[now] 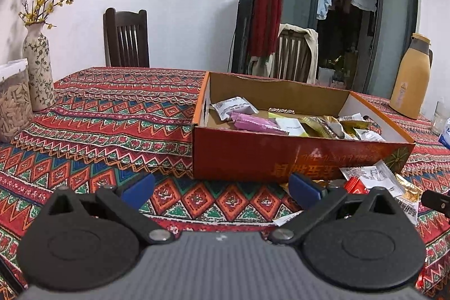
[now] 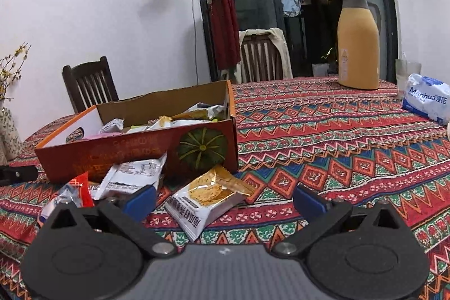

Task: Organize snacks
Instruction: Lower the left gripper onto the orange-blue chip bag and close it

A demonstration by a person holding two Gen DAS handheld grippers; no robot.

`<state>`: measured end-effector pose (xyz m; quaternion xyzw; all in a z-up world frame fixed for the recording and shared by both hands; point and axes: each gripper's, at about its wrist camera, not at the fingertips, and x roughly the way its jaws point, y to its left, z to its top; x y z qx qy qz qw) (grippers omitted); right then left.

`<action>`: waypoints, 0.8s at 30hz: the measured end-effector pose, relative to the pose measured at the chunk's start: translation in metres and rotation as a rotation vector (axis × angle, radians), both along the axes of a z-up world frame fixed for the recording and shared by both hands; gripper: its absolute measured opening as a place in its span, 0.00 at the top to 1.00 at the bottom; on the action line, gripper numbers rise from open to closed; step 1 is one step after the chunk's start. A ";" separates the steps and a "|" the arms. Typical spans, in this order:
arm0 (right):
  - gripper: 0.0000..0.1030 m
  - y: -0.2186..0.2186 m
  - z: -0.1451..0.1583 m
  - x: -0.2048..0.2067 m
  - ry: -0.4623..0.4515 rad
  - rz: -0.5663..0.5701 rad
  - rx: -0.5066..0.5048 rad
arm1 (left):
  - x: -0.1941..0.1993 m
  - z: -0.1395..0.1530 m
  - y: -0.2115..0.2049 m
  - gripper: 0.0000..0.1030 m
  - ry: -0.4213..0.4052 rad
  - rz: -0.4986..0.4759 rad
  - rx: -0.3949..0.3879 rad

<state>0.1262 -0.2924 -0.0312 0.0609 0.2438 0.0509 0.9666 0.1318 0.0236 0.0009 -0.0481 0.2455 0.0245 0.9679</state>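
An open orange cardboard box [image 1: 253, 156] stands on the patterned tablecloth and holds several snack packets, among them a pink one [image 1: 254, 123]. The box also shows in the right wrist view [image 2: 118, 153]. Loose packets lie in front of it: a white one [image 2: 132, 176], a red one [image 2: 80, 189] and a gold-and-white one [image 2: 208, 198]. My left gripper [image 1: 222, 189] is open and empty, just short of the box's front wall. My right gripper [image 2: 225, 200] is open, with the gold-and-white packet lying between its fingers on the cloth.
A yellow thermos jug [image 2: 358, 41] and a blue-white tissue pack [image 2: 426, 97] stand on the right of the table. A flower vase [image 1: 38, 66] and a clear jar [image 1: 12, 103] stand at the left. Two wooden chairs [image 1: 126, 38] are behind the table.
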 end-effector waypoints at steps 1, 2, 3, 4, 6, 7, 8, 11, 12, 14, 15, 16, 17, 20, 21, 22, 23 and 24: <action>0.00 0.000 0.000 0.002 0.007 0.006 0.001 | 0.000 0.000 -0.001 0.00 -0.001 -0.002 0.002; 0.00 0.001 -0.001 0.003 0.013 0.011 0.003 | 0.000 0.000 -0.001 0.00 -0.002 -0.002 0.005; 0.00 0.000 -0.001 0.004 0.017 0.014 0.008 | 0.000 0.000 -0.001 0.00 -0.001 -0.001 0.006; 0.00 0.000 -0.001 0.004 0.017 0.013 0.012 | 0.000 0.000 -0.001 0.00 -0.001 0.002 0.009; 0.00 0.000 -0.001 0.003 0.011 0.014 0.015 | 0.000 -0.001 -0.002 0.00 -0.002 0.005 0.015; 0.00 0.000 -0.001 0.003 0.009 0.014 0.015 | 0.000 -0.001 -0.003 0.00 -0.004 0.004 0.019; 0.00 0.000 -0.001 0.002 0.007 0.014 0.014 | -0.001 0.000 -0.004 0.00 -0.008 0.003 0.026; 0.00 -0.001 0.000 0.002 0.002 0.010 0.015 | -0.004 0.000 -0.008 0.00 -0.019 0.005 0.047; 0.00 -0.001 0.000 0.001 -0.002 0.009 0.016 | -0.003 0.000 -0.009 0.00 -0.019 0.009 0.053; 0.00 -0.002 0.001 -0.001 -0.011 0.006 0.019 | -0.003 0.001 -0.010 0.00 -0.014 0.019 0.063; 0.00 -0.002 0.001 -0.003 -0.018 0.004 0.022 | -0.003 0.002 -0.011 0.00 -0.011 0.027 0.070; 0.00 -0.003 0.002 -0.004 -0.024 0.001 0.026 | -0.004 0.003 -0.012 0.00 -0.008 0.032 0.072; 0.00 -0.004 0.002 -0.004 -0.028 -0.001 0.030 | -0.005 0.006 -0.013 0.00 -0.005 0.032 0.064; 0.00 -0.007 0.003 -0.005 -0.037 0.000 0.048 | -0.011 0.012 -0.022 0.00 -0.001 0.008 0.043; 0.00 -0.007 0.003 -0.005 -0.036 0.002 0.054 | -0.013 0.014 -0.026 0.00 -0.003 -0.003 0.045; 0.00 -0.009 0.003 -0.005 -0.036 0.003 0.063 | -0.016 0.016 -0.032 0.00 -0.005 -0.013 0.049; 0.00 -0.010 0.003 -0.005 -0.038 0.004 0.070 | -0.018 0.019 -0.039 0.00 -0.004 -0.027 0.051; 0.00 -0.011 0.003 -0.006 -0.043 0.004 0.078 | -0.020 0.021 -0.044 0.00 0.000 -0.040 0.046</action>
